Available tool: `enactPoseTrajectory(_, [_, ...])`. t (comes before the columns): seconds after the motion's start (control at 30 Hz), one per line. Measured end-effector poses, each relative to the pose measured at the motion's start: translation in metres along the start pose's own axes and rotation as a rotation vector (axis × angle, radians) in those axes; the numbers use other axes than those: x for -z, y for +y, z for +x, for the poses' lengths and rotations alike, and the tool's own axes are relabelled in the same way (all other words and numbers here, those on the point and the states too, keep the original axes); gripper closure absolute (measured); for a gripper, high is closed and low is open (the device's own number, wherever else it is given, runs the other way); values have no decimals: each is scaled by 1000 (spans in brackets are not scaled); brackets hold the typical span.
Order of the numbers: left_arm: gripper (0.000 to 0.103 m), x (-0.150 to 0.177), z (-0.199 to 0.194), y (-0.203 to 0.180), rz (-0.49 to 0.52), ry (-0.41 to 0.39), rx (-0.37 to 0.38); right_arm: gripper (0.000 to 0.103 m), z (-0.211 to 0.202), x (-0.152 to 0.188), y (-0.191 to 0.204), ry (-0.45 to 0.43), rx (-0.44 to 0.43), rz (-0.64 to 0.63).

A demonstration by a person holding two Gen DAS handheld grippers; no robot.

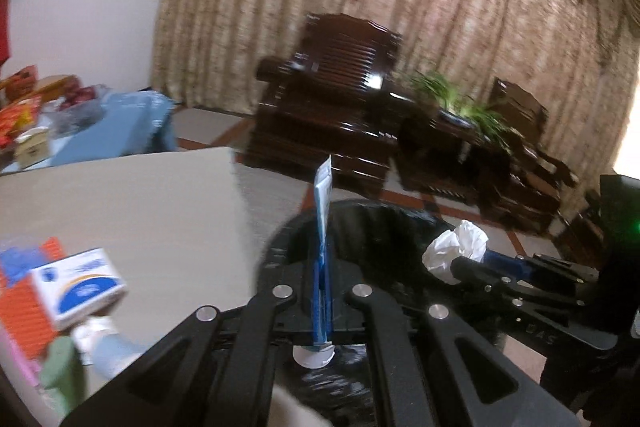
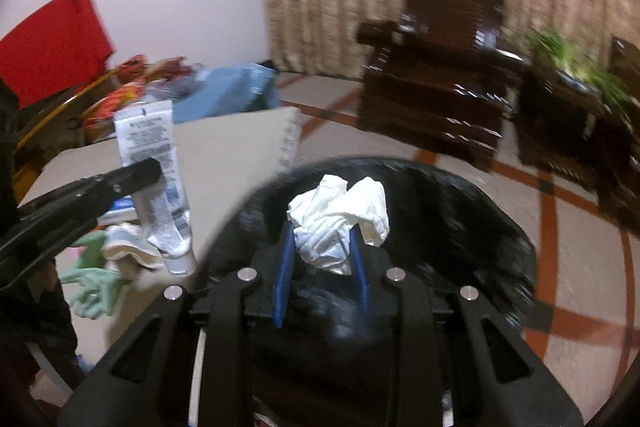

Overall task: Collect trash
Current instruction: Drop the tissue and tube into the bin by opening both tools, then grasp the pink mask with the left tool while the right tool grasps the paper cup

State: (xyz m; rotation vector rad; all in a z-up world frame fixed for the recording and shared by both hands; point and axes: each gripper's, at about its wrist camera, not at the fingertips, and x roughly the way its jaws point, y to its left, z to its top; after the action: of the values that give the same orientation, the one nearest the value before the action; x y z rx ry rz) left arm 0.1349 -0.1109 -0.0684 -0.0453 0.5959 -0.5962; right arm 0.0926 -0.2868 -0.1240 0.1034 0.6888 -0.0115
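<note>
My left gripper (image 1: 322,267) is shut on a flattened white and blue tube (image 1: 322,211), seen edge-on, cap toward the camera. In the right wrist view the same tube (image 2: 154,163) shows its printed face, pinched by the left gripper (image 2: 150,169) at the left. My right gripper (image 2: 323,243) is shut on a crumpled white tissue (image 2: 340,215); the tissue (image 1: 456,247) also appears at the right of the left wrist view. Both grippers hang over the black-lined trash bin (image 1: 384,227), whose rim (image 2: 460,187) curves beneath the tissue.
A beige table (image 1: 132,211) lies left of the bin with a blue and white box (image 1: 76,287), an orange item (image 1: 28,307) and a green glove (image 2: 94,287). Dark wooden armchairs (image 1: 332,115) and a potted plant (image 1: 460,103) stand before curtains.
</note>
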Motion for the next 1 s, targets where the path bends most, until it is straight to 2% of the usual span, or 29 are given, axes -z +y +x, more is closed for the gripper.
enactPoseTrajectory(0.17, [99,1,28,-24,9,51,73,72,10,16,-28,32,74,46])
enactPoseTrajectory(0.2, [94,1,30,-26,4,59,79,64,11,18,-31,35,88,51])
enactPoseTrajectory(0.23, [79,1,31,-26,0,67,83,56,12,19,-33,34,100,55])
enactPoseTrajectory(0.27, [65,3,33,-23,-5,68,81,52,13,18,-30,32,106,55])
enactPoseTrajectory(0.37, [60,4,27,-17,3,69,56,33,15,19,-26,17,123,50])
enactPoseTrajectory(0.43, [51,10,18,-10,-2,62,28,15,13,17,-25,4,127,48])
enactPoseTrajectory(0.47, [41,11,12,-5,-5,52,5,12,12,17,-21,-7,128,45])
enactPoseTrajectory(0.5, [32,12,2,3,-10,36,-32,9,11,15,-19,-16,125,43])
enactPoseTrajectory(0.6, [19,16,-20,24,-20,1,-118,6,10,11,-8,-30,90,37])
enactPoseTrajectory(0.83, [12,30,-78,84,-66,-49,-314,6,13,-2,38,-50,-24,-10])
enactPoseTrajectory(1.0, [6,48,-112,126,-102,-47,-452,6,20,-11,85,-42,-118,-83])
